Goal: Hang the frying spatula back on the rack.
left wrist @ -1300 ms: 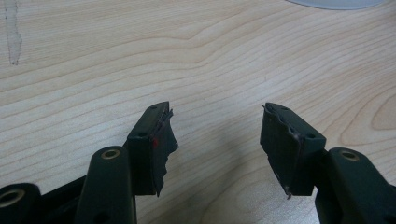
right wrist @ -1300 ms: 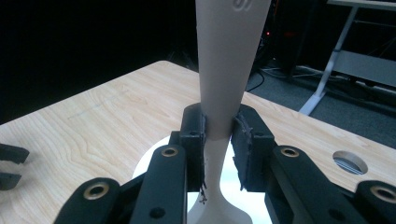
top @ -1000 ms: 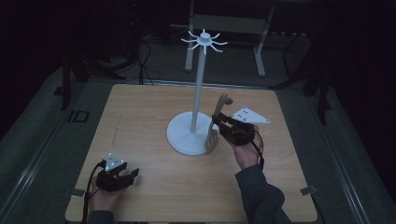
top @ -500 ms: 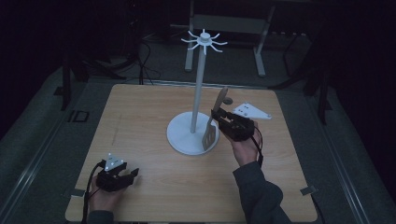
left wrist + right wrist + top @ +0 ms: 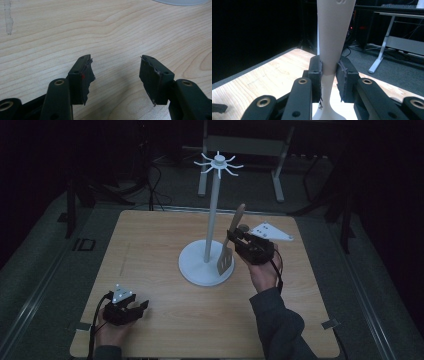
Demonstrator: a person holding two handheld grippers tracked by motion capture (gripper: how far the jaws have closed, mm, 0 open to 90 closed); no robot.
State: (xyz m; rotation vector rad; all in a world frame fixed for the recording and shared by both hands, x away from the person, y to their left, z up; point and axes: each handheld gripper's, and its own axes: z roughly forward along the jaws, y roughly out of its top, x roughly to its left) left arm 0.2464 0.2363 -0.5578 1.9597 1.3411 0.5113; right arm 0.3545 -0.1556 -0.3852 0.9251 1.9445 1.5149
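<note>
Just right of the tall white metal stand with a round base (image 5: 206,266), the right gripper (image 5: 233,239) clamps the handle of a pale wooden slotted spatula (image 5: 227,257), blade hanging over the base's edge, while well left of the stand the left gripper (image 5: 141,306) rests wide apart on the light wooden table (image 5: 150,245).

High view overhead, facing forward-down on table (image 5: 165,245); both claw views close, low over the same tabletop

- No word, brand or number can be read in any view.
- At the right gripper view's top edge, the wooden spatula (image 5: 334,37) bears an embossed mark, cut off and unreadable.
</note>
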